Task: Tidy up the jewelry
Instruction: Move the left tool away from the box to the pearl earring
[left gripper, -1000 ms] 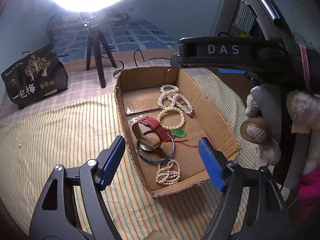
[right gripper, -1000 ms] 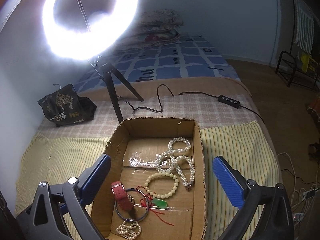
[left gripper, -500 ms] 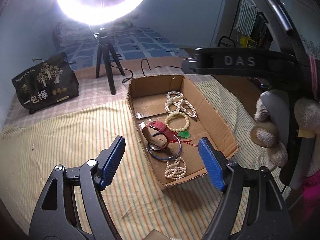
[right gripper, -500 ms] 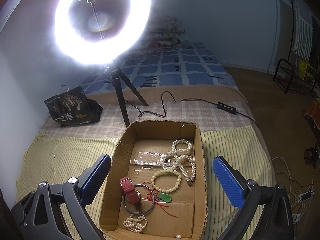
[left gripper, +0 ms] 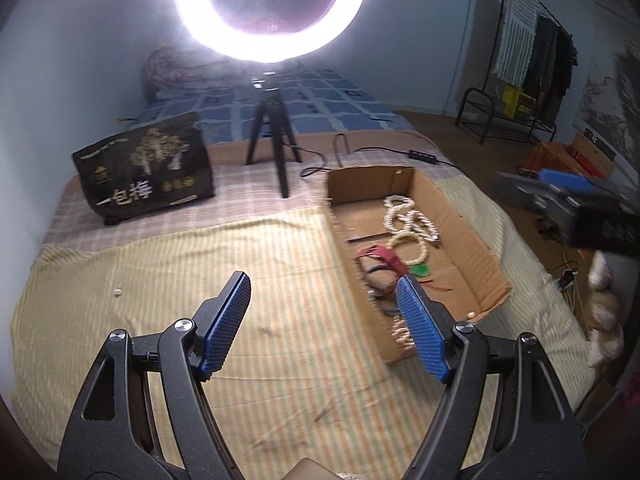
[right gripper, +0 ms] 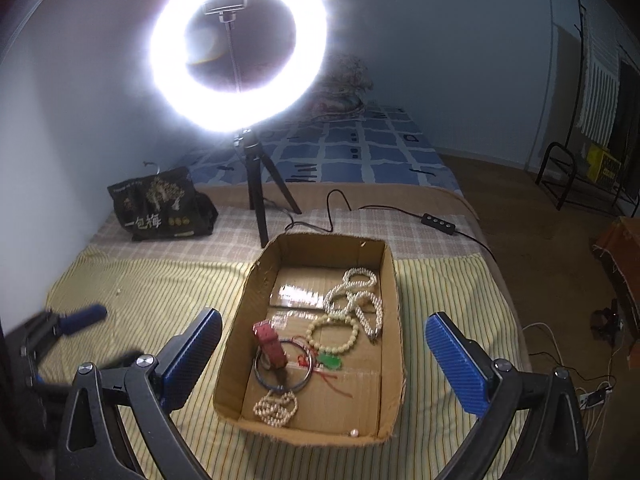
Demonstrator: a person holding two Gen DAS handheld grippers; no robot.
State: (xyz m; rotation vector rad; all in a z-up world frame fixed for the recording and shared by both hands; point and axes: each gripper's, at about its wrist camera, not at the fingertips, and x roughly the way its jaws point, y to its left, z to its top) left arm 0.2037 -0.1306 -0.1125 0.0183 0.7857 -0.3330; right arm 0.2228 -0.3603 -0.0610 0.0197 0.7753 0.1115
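Both jaws stand spread and we hold nothing in them. Our left gripper (left gripper: pixel 324 316) hangs over the striped cloth (left gripper: pixel 160 280), just left of the box (right gripper: pixel 394 292). Our right gripper (right gripper: pixel 322 350) hangs above the box, and the jewelry shows between its blue fingers (right gripper: pixel 456 364).

Inside the box we see a white pearl string (right gripper: pixel 354 296) at the far end, then a cream bead bracelet (right gripper: pixel 332 336) with a green pendant (right gripper: pixel 330 361) beside it. A red watch (right gripper: pixel 270 342) leans on a dark bangle (right gripper: pixel 282 366). A small pearl bunch (right gripper: pixel 276 408) lies near the front wall, and one loose pearl (right gripper: pixel 353 433) lies in the front right corner.

Behind the box stand a ring light (right gripper: pixel 238 52) and a black bag (right gripper: pixel 160 210).
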